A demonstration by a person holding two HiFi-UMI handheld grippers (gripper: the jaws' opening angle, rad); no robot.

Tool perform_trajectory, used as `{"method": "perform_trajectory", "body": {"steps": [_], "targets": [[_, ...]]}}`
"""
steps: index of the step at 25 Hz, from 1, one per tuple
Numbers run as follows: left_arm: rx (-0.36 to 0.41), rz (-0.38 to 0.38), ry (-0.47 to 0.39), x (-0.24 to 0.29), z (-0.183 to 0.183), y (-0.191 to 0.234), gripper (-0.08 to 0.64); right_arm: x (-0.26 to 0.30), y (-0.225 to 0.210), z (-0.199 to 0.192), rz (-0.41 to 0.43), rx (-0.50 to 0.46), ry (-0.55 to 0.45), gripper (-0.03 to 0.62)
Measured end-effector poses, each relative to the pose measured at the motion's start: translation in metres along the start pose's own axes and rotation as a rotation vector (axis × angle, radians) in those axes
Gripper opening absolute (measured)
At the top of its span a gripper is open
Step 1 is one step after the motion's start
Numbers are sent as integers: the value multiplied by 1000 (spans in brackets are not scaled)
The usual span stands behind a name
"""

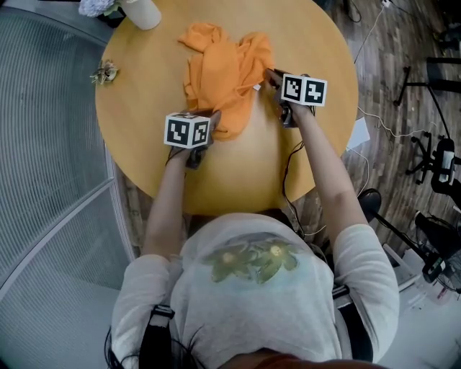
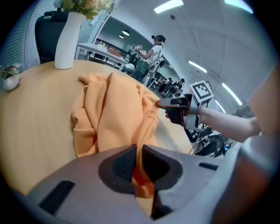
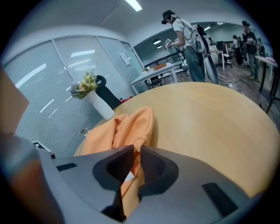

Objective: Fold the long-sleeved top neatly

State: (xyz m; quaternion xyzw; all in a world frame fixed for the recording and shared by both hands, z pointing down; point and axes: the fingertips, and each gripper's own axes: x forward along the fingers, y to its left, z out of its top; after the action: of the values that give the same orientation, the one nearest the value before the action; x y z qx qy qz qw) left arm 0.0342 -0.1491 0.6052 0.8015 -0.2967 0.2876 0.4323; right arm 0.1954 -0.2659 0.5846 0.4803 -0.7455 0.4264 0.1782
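The long-sleeved top is an orange knit lying crumpled in a loose heap on the round wooden worktop, in the upper middle of the head view. Sleeves and body are bunched together, so nothing is laid flat yet. A white vase stands well apart from it at the top edge of the frame.

The left gripper sits at the lower edge of the heap. In its own view the jaws are clenched on a fold of orange cloth, which rises out from between the pads. The right gripper is at the heap's right edge. It is likewise clamped on a pinch of the fabric, with a small white tag showing just below the bite.

The cloth looks light, soft and wholly limp. It should drape and sag from whatever point is held, and keep no shape of its own. It is not fragile, but a thin pinch could slide out of the pads under a hard tug, and a bite through several layers would drag the whole heap instead of opening it. The best holds are probably two matching points on one edge, such as hem corners or shoulder seams, so the garment hangs square when lifted and spread. Which edge each gripper actually holds cannot be told from the bunched folds. The tag hints at a seam or the neck on the right side.
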Motion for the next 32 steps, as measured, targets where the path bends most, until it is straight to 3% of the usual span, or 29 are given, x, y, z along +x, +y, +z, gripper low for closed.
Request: {"method": "perform_trajectory", "body": {"steps": [4, 14, 19, 24, 27, 32], "targets": [[78, 38, -75, -23, 7, -9, 37, -24, 17, 8, 31, -51, -75, 54], [267, 306, -371, -112, 45, -11, 35, -104, 85, 35, 116, -53, -328, 54], [305, 368, -542, -165, 80, -26, 28, -141, 121, 58, 149, -89, -454, 54], [391, 436, -662, -212, 119, -46, 26, -177, 154, 90, 159, -128, -576, 52], [435, 468, -731, -245, 137, -63, 26, -206, 174, 105, 137, -163, -647, 52], [507, 484, -815, -291, 178, -110, 26, -265, 199, 142, 12, -283, -747, 52]]}}
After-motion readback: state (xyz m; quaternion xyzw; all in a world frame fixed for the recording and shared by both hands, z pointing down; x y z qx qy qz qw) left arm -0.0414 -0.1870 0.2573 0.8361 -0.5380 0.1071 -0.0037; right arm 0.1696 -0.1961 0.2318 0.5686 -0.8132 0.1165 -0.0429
